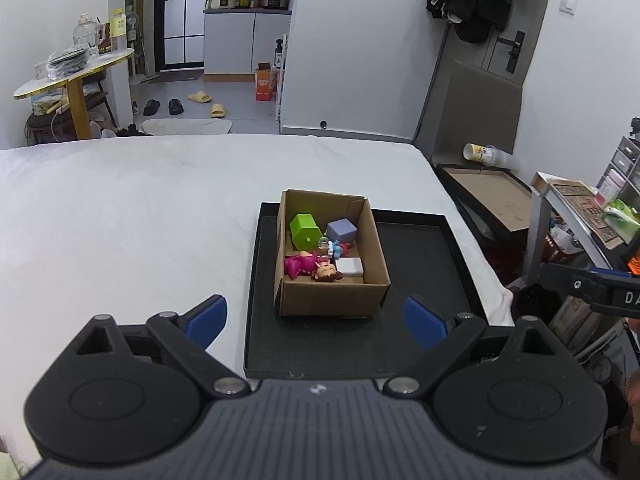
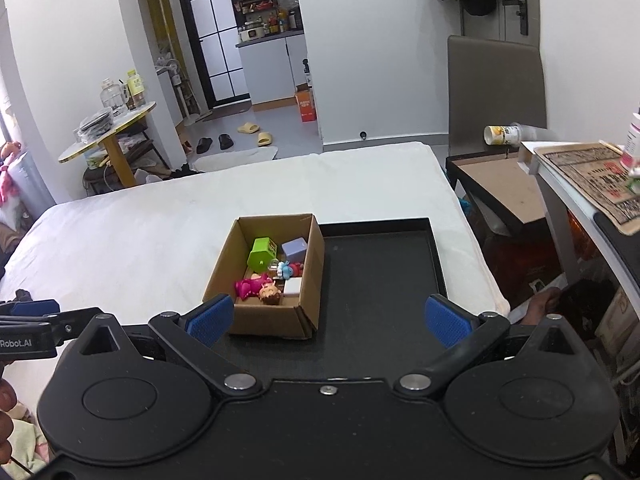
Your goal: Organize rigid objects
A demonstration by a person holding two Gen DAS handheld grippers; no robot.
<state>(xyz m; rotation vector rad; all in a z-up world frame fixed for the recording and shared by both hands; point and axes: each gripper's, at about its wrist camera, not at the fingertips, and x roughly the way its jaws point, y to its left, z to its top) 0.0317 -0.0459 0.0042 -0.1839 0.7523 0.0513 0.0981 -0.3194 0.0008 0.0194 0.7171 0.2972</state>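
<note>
Several small toys are lying inside the cardboard box [image 1: 332, 296] on the black tray [image 1: 424, 248], while both grippers, left gripper [image 1: 316, 320] and right gripper [image 2: 328, 320], are hovering short of the box with jaws apart and empty, suggesting sorting is nearly complete.

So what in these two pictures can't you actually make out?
- Left wrist view: the near inside floor of the cardboard box, hidden by its own front wall.
- Both views: the small blue toy beside the purple block, too small to identify.
- Right wrist view: the near edge of the black tray, covered by the right gripper, jaws wide apart.
- Left wrist view: the tray's near edge, covered by the left gripper.
</note>
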